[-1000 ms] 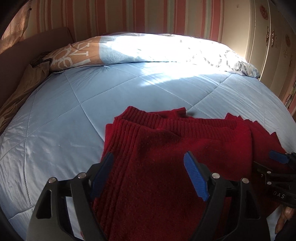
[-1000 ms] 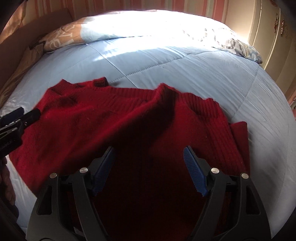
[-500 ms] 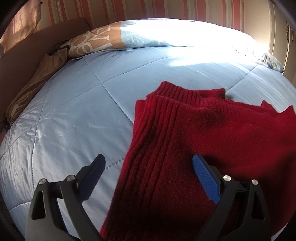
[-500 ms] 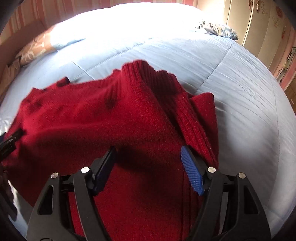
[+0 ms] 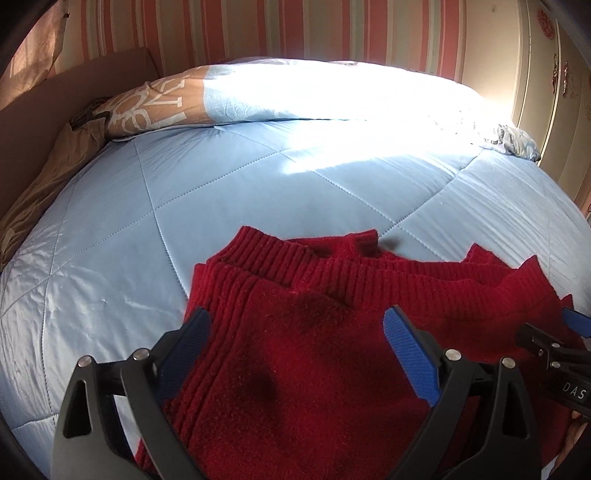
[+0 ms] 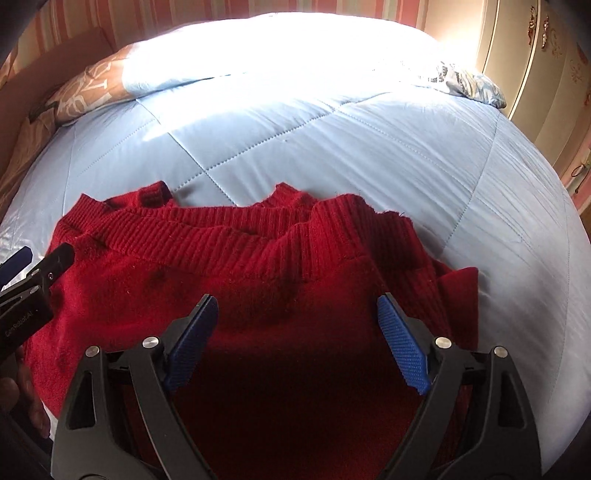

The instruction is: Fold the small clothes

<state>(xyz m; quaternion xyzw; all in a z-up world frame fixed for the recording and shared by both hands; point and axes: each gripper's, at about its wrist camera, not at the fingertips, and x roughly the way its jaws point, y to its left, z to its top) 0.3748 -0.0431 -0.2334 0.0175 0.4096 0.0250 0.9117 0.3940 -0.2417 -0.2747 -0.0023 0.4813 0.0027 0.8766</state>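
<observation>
1. On the bed, spread over a light blue quilted blanket (image 5: 258, 192), there's a dark red knit sweater (image 5: 317, 369) lying in layers near the front edge. It's been folded over on itself, with ribbed bands stacked along its far side.
2. The left gripper (image 5: 295, 354) hangs right above the sweater's left part, jaws spread wide with nothing between them. The blue pads (image 5: 410, 354) are clear of the knit as far as I can tell, though how close they sit to the fabric is hard to judge.
3. The right gripper (image 6: 299, 339) is the same deal: spread wide, empty, poised over the sweater's right part. In the left wrist view you can see its tip poking in at the right edge.
4. The sweater's right side has a ribbed cuff or sleeve end (image 6: 454, 291) sticking out past the main fold, lying on the blanket.
5. At the far end of the bed there's a pillow (image 5: 159, 107) with a tan and white pattern, sitting beside a blue patterned bit of bedding (image 6: 469, 85) over on the right.
6. Strong sunlight washes out the far part of the bed, so details there are lost.
7. Behind it all is striped pink wallpaper (image 5: 221, 33), and a cream wardrobe (image 5: 554, 92) stands to the right.
</observation>
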